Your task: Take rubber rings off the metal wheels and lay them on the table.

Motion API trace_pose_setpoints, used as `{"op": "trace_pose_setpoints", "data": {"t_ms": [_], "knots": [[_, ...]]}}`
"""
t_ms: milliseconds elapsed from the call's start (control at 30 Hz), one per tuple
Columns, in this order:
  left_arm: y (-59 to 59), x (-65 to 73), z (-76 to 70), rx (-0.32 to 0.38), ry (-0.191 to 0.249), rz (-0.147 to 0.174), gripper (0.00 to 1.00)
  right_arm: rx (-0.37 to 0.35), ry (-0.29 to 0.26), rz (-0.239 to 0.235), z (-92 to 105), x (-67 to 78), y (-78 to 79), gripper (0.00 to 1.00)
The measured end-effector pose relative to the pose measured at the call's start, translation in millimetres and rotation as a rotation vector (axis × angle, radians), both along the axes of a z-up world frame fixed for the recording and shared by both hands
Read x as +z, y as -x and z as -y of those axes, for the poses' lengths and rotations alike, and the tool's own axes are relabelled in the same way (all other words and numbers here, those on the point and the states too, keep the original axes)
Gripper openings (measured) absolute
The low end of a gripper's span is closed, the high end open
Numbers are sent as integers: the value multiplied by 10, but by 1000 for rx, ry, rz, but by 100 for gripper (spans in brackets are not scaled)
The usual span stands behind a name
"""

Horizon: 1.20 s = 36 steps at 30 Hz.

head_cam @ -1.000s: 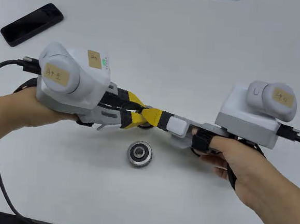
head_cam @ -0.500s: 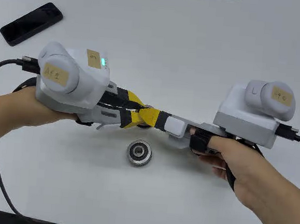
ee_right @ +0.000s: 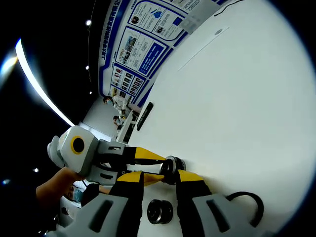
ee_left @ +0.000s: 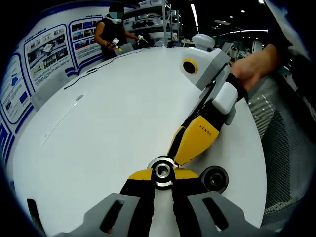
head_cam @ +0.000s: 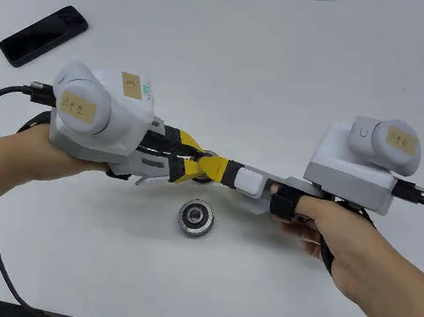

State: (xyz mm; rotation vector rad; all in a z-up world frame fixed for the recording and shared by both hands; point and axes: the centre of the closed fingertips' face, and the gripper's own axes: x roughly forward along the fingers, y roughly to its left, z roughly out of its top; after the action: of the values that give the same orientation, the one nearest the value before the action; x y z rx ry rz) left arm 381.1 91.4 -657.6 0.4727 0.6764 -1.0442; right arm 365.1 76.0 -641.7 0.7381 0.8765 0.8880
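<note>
Left tongs (head_cam: 187, 167) clamp a metal wheel (ee_left: 162, 172); right tongs (ee_right: 160, 177) touch it, grip unclear; second wheel (head_cam: 195, 217) lies beside it.

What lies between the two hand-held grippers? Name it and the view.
A metal wheel, clamped in the left hand-held gripper, the right hand-held gripper touching it; the left gripper view shows it.

I am in a lab-like hall. Beyond the far edge of my white table (ee_left: 89, 128) stand blue-framed poster boards (ee_left: 44, 54) and metal shelving racks (ee_left: 160, 19). Strip lights (ee_left: 194, 12) hang in a dark ceiling, and another person (ee_left: 109, 29) stands there, something in both hands.
</note>
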Motion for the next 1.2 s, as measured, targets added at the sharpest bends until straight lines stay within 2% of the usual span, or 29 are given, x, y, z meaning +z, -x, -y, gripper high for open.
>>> {"op": "trace_pose_setpoints", "data": {"t_ms": [167, 400, 533, 767, 967, 1200], "knots": [[2, 1, 3, 2, 2, 0, 12, -21, 9, -18, 25, -56, -53, 21], [4, 3, 9, 2, 4, 0, 12, -37, 22, -84, 81, -181, -113, 4], [7, 4, 11, 4, 8, 1, 12, -37, 10, -104, 87, -199, -129, 3], [16, 12, 24, 4, 8, 2, 12, -38, 28, -83, 77, -191, -149, 2], [15, 10, 21, 3, 8, 3, 12, -44, 18, -101, 65, -182, -151, 1], [18, 15, 32, 3, 11, 3, 12, -33, 44, -54, 47, -165, -144, 1]]}}
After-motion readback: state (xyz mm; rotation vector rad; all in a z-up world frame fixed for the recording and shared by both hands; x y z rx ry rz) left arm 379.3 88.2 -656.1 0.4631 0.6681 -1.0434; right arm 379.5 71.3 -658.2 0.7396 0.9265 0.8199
